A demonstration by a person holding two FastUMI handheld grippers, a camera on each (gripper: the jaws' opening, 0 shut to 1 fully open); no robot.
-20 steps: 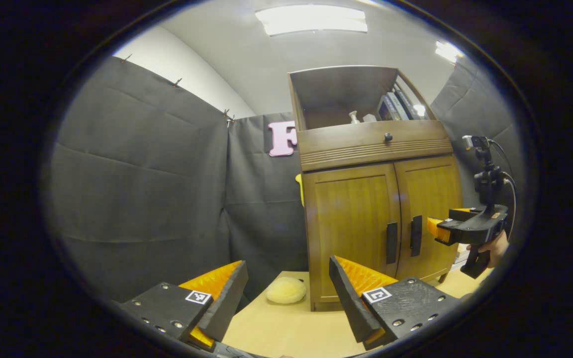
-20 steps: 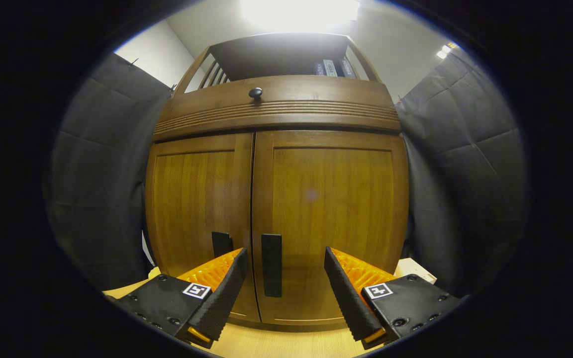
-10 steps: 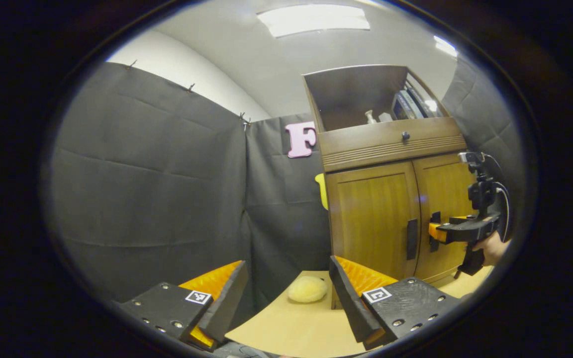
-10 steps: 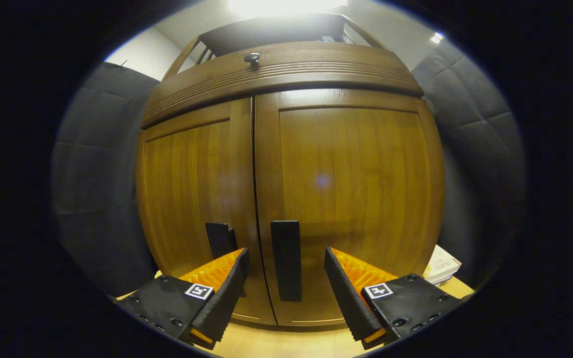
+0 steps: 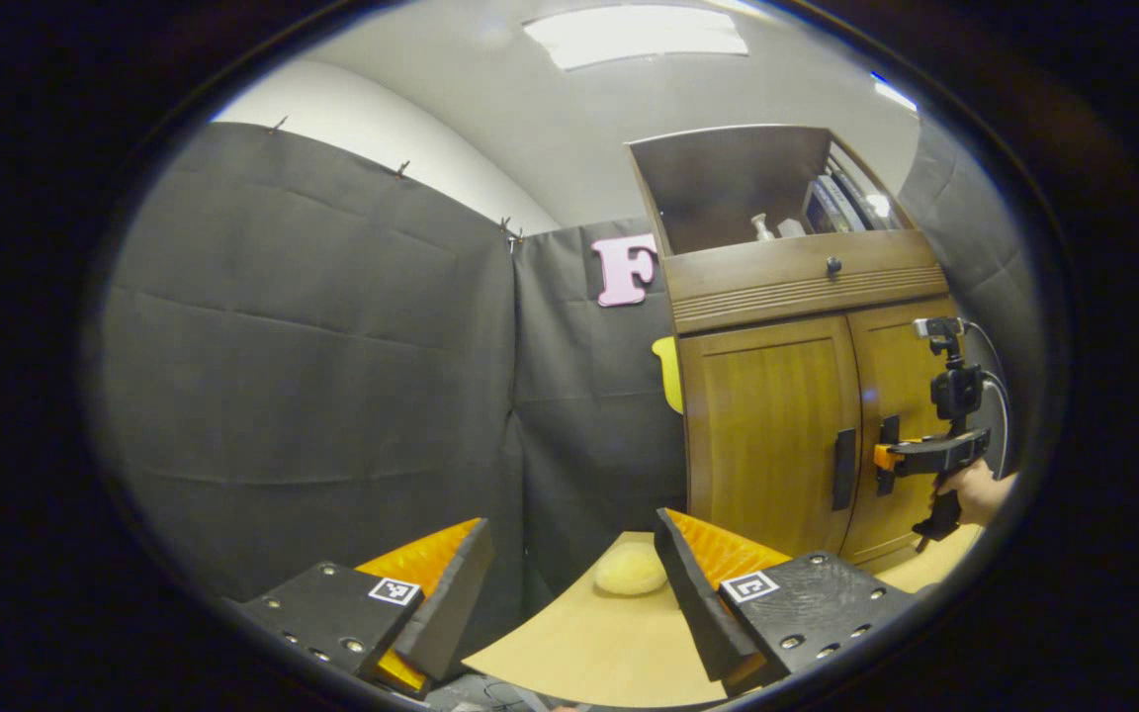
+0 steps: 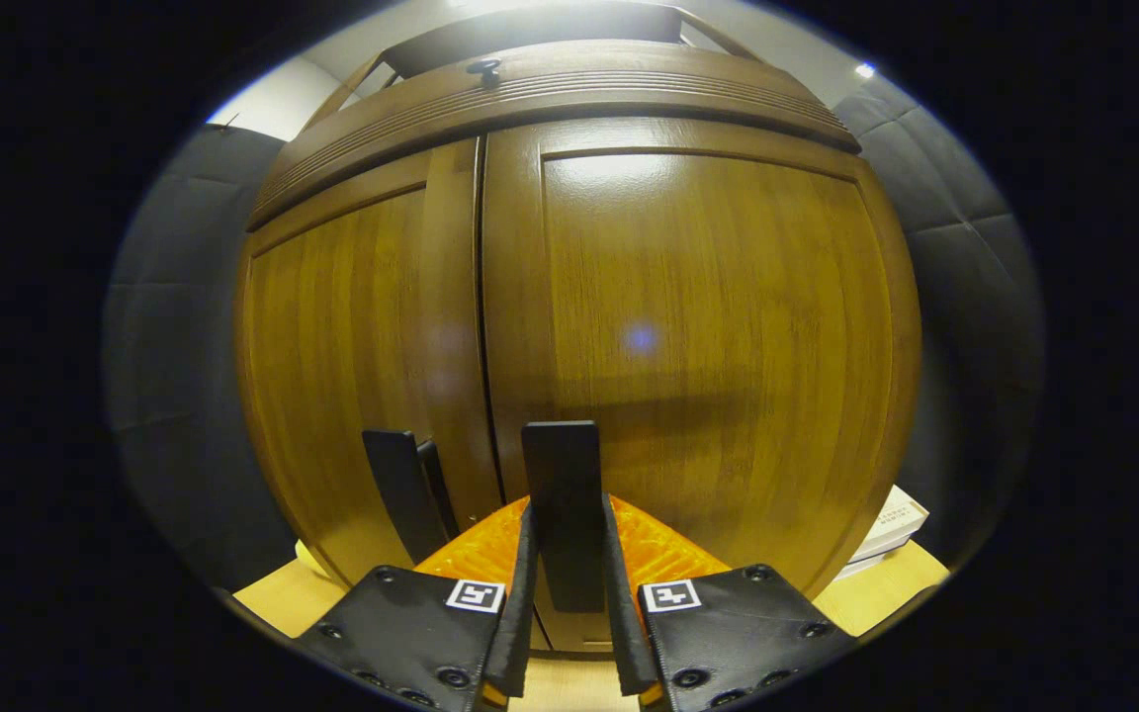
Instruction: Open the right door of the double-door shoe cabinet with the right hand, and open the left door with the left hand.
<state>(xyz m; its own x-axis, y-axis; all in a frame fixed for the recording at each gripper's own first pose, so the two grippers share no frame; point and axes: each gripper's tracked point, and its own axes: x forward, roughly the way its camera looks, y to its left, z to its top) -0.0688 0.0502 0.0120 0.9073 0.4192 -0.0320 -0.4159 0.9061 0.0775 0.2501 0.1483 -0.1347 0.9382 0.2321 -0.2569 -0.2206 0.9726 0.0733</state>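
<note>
The wooden shoe cabinet (image 5: 787, 287) stands at the right of the left gripper view, both doors flush. In the right gripper view the right door (image 6: 718, 326) looms close, and its dark vertical handle (image 6: 562, 494) sits between my right gripper (image 6: 567, 603), whose fingers press on both of its sides. The left door (image 6: 342, 336) and its handle (image 6: 399, 494) lie just to the left. In the left gripper view, the right gripper (image 5: 884, 457), held by a hand (image 5: 975, 491), meets the right handle. My left gripper (image 5: 569, 593) is open, well short of the left door's handle (image 5: 843, 469).
A pale round soft object (image 5: 631, 570) lies on the light wooden table (image 5: 589, 643) beside the cabinet's left foot. Stacked white books (image 6: 888, 524) rest to the right of the cabinet. Black cloth walls enclose the booth; a drawer knob (image 5: 832, 264) sits above the doors.
My right gripper moved in to the right door's handle and shut on it. The left gripper turned leftward, so the cabinet slid to the right in its view.
</note>
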